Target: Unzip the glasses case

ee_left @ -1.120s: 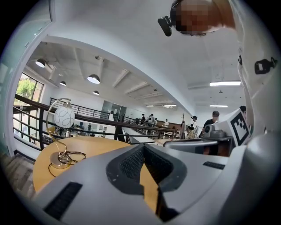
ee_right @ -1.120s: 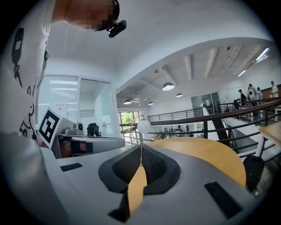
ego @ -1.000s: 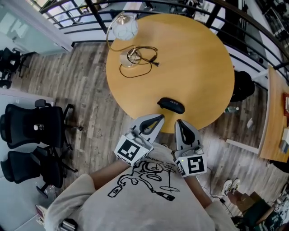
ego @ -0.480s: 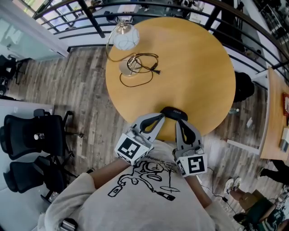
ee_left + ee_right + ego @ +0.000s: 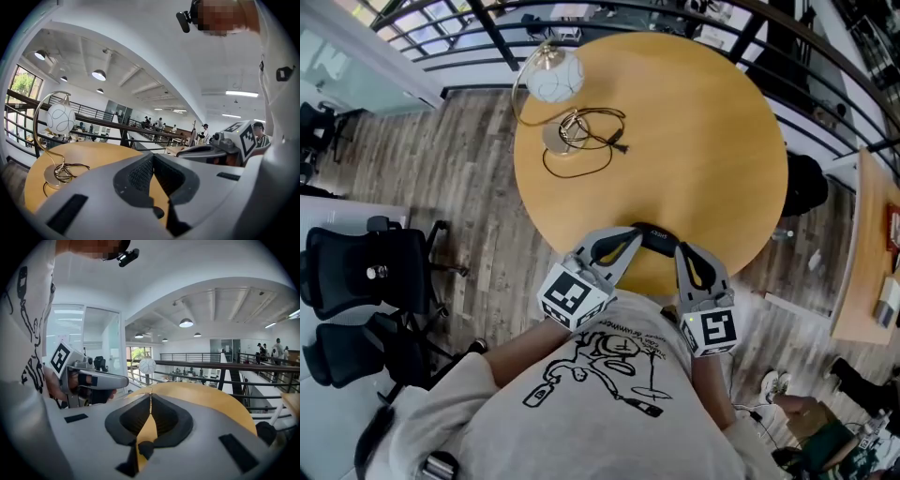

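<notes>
The black glasses case (image 5: 655, 232) lies near the front edge of the round wooden table (image 5: 703, 141). Only its middle shows in the head view, and neither gripper view shows it. My left gripper (image 5: 636, 233) is shut and empty, its tip over the case's left end. My right gripper (image 5: 680, 247) is also shut and empty, its tip at the case's right end. Whether either tip touches the case I cannot tell. In the left gripper view the jaws (image 5: 152, 155) meet over the tabletop; in the right gripper view the jaws (image 5: 150, 394) also meet.
A globe lamp (image 5: 554, 76) on a curved brass stem stands at the table's far left, with its coiled black cable (image 5: 586, 131) beside it. Black office chairs (image 5: 366, 272) stand on the wooden floor to the left. A dark railing (image 5: 581, 11) curves behind the table.
Both grippers have moved forward from in front of the table edge up to the case. Their tips now cover its two ends. The jaws stayed shut.
</notes>
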`<state>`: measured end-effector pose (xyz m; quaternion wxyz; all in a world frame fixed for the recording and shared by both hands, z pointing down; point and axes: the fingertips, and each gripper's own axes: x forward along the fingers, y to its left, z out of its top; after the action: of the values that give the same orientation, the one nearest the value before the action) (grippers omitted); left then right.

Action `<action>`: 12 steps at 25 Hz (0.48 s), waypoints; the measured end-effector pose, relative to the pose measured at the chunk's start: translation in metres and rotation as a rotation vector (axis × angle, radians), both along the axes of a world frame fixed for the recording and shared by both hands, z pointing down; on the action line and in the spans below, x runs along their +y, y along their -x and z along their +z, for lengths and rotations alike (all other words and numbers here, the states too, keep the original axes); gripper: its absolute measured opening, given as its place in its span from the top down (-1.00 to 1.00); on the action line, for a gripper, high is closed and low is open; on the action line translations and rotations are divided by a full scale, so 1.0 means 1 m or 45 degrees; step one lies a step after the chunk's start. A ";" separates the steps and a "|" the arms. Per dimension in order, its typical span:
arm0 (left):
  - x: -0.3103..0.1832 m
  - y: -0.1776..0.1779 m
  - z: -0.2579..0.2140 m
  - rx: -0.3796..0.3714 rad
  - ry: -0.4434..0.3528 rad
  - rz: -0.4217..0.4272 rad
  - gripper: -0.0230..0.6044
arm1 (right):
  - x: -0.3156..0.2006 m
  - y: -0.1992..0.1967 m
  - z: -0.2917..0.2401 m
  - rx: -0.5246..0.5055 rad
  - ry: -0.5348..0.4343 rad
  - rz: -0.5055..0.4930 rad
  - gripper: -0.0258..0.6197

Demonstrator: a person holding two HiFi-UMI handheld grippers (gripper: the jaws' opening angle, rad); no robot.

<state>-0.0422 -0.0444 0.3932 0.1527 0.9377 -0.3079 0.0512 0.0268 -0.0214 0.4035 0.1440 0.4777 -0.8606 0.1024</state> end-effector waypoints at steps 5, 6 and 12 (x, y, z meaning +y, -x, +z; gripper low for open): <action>-0.004 -0.014 0.027 -0.057 0.079 0.020 0.90 | -0.010 -0.009 0.032 0.030 0.119 -0.140 0.84; -0.004 -0.017 0.035 -0.073 0.096 0.029 0.90 | -0.011 -0.009 0.041 0.048 0.145 -0.174 0.84; -0.009 -0.025 0.089 -0.173 0.190 0.045 0.90 | -0.010 -0.006 0.122 0.224 0.320 -0.360 0.59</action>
<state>-0.0173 -0.0536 0.4820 0.1998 0.9233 -0.2964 0.1401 0.0324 -0.0316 0.5252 0.2901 0.3375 -0.8835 0.1457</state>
